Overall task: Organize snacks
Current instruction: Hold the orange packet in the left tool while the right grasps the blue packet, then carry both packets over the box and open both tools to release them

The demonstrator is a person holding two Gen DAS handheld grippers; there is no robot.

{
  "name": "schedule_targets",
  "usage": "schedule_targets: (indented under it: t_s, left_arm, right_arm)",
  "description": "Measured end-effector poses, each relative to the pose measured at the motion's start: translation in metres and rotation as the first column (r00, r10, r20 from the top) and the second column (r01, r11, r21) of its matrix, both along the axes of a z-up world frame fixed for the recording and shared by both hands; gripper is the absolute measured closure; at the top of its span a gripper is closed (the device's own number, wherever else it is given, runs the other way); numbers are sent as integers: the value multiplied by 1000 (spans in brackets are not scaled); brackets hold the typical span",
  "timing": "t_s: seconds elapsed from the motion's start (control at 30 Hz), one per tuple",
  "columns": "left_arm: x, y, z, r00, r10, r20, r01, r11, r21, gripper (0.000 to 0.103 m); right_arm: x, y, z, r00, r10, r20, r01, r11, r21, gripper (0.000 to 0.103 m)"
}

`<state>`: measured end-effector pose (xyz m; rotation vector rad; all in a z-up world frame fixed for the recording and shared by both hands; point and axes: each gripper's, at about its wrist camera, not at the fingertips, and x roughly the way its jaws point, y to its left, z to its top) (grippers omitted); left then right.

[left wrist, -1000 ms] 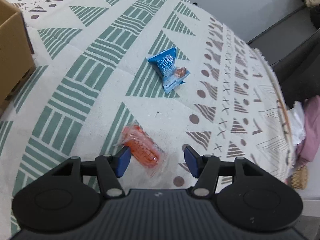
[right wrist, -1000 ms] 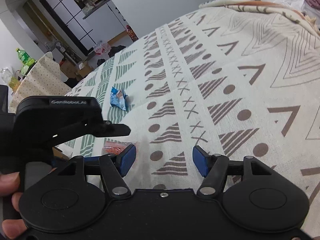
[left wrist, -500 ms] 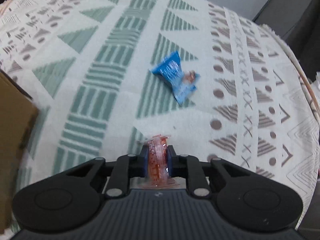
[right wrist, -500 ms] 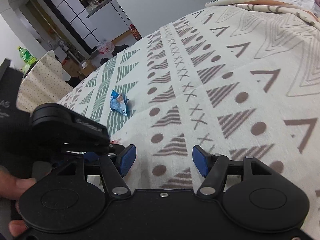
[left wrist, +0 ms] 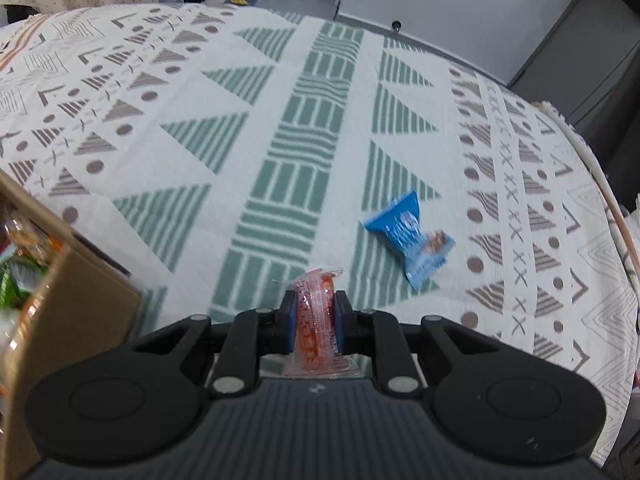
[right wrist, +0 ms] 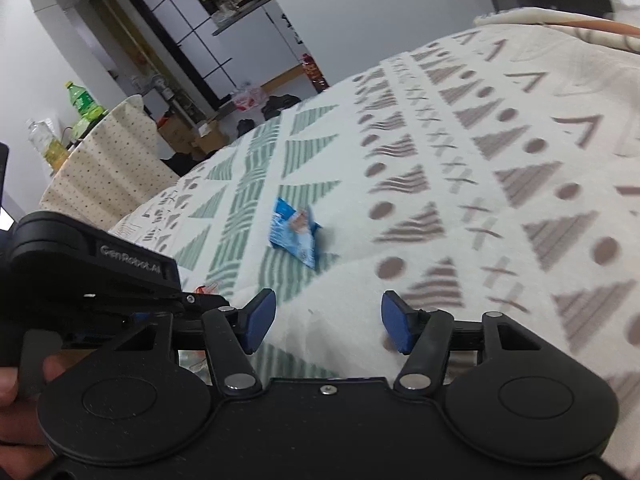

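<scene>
Snacks: my left claw pinches the orange packet; my right claw is narrowing, empty, near the blue packet.

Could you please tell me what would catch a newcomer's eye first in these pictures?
First, the red snack packet pinched upright in the left hand-held gripper, low in the left wrist view. Next, the blue snack packet lying alone on the patterned cloth, just beyond and to the right. The right hand-held gripper points toward that blue packet, its jaws closing with nothing between them, and a cardboard box of snacks sits at the left edge.
</scene>
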<state>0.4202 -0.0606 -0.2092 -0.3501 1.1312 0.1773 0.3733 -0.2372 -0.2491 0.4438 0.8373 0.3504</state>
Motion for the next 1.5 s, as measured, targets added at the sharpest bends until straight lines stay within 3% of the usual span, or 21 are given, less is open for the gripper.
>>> schedule_targets:
  t_s: [0.17, 0.57, 0.63, 0.67, 0.8, 1.37, 1.5]
  left_arm:
    - [5, 11, 9, 1000, 0, 20, -1, 1000, 15, 85]
    - [15, 25, 6, 999, 32, 12, -32, 998, 47, 85]
    - [14, 24, 7, 1000, 30, 11, -30, 998, 54, 85]
    - [14, 24, 7, 999, 31, 9, -31, 998, 55, 85]
    - [9, 23, 14, 999, 37, 9, -38, 998, 59, 85]
    - [-39, 28, 73, 993, 38, 113, -41, 999, 23, 85]
    - [-51, 35, 88, 990, 37, 137, -40, 999, 16, 85]
  right_arm:
    - [23, 13, -3, 999, 8, 32, -9, 999, 37, 45]
    - [53, 34, -12, 997, 15, 81, -16, 1000, 4, 46]
    - [55, 38, -12, 996, 26, 83, -26, 1000, 4, 56]
    - [56, 41, -12, 996, 37, 81, -37, 999, -2, 67]
    - [51, 43, -10, 994, 76, 84, -74, 997, -22, 72]
    - [-8, 40, 69, 978, 99, 186, -90, 994, -55, 73]
    - [-15, 39, 85, 978, 105, 180, -104, 994, -15, 73]
